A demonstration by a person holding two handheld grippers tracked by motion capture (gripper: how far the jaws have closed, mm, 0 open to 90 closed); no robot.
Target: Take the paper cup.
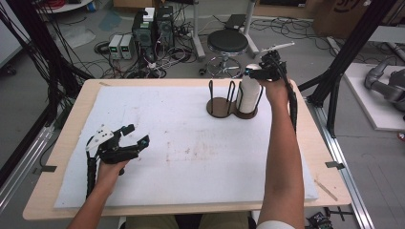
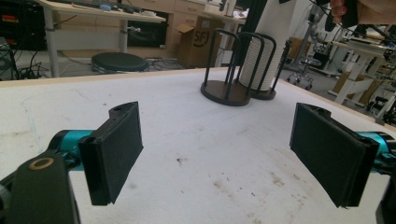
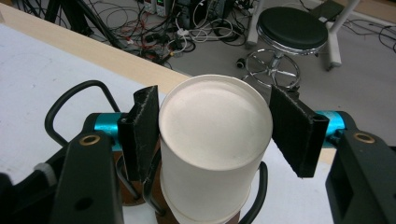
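The right gripper clamps the top cup of the stack in the far holder, ready to lift; the left gripper waits open.

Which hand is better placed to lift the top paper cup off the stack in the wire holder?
The right. Its tool already clamps the top cup of the stack in the wire holder. The left tool rests open, far away over the white mat.

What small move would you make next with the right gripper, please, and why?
Probably lift straight up: the right gripper is shut on the top white paper cup of the stack in the dark wire cup holder, whose upright wires would likely block any sideways pull.
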